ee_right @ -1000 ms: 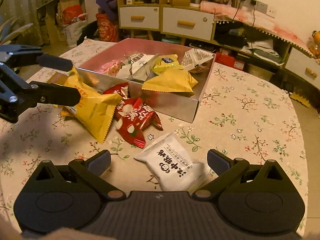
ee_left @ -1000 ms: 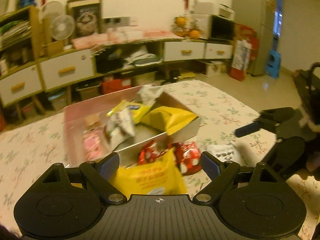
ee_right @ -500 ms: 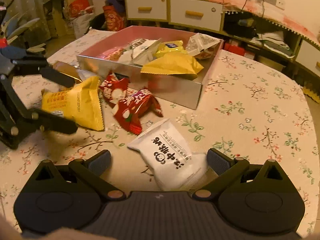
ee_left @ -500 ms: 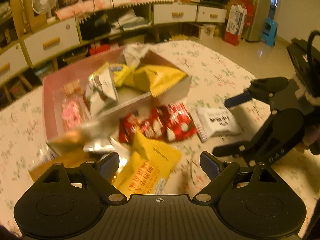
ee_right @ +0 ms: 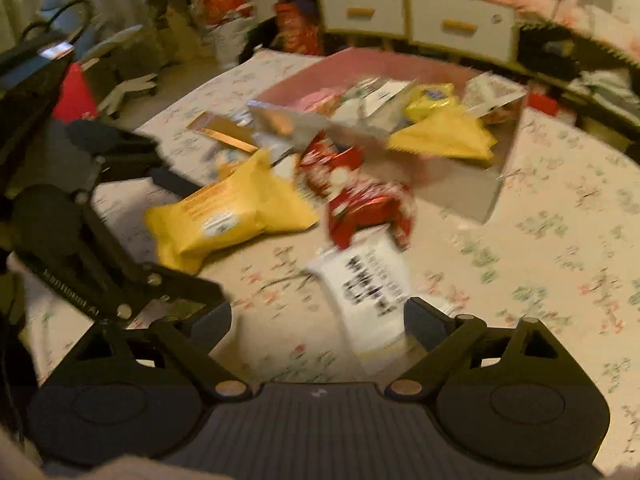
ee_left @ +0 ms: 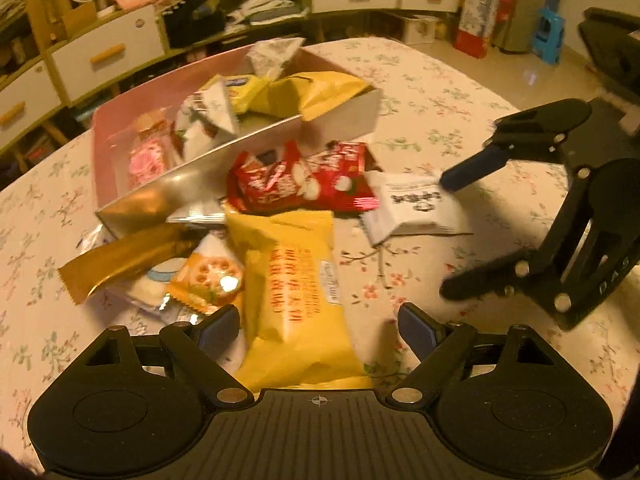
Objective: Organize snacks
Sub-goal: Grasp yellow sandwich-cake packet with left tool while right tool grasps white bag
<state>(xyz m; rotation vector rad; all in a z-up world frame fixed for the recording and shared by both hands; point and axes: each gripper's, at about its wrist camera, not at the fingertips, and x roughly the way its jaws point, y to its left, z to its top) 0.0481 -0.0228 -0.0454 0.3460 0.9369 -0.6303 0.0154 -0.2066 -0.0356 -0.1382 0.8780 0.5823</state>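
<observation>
Down on the floral surface point(ee_left: 440, 92), the left tool point(ee_left: 320, 326) straddles a yellow snack packet point(ee_left: 296, 280) without pinching, while the right tool point(ee_right: 318, 322), narrowing, brackets a white packet point(ee_right: 368, 292) near the pink box point(ee_left: 108, 136).

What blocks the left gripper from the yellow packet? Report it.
Nothing visible does. The left gripper is open with the yellow packet lying on the table between its fingers, pads not yet pressing. The orange snack sits beside the left finger, close but not across the path.
</observation>
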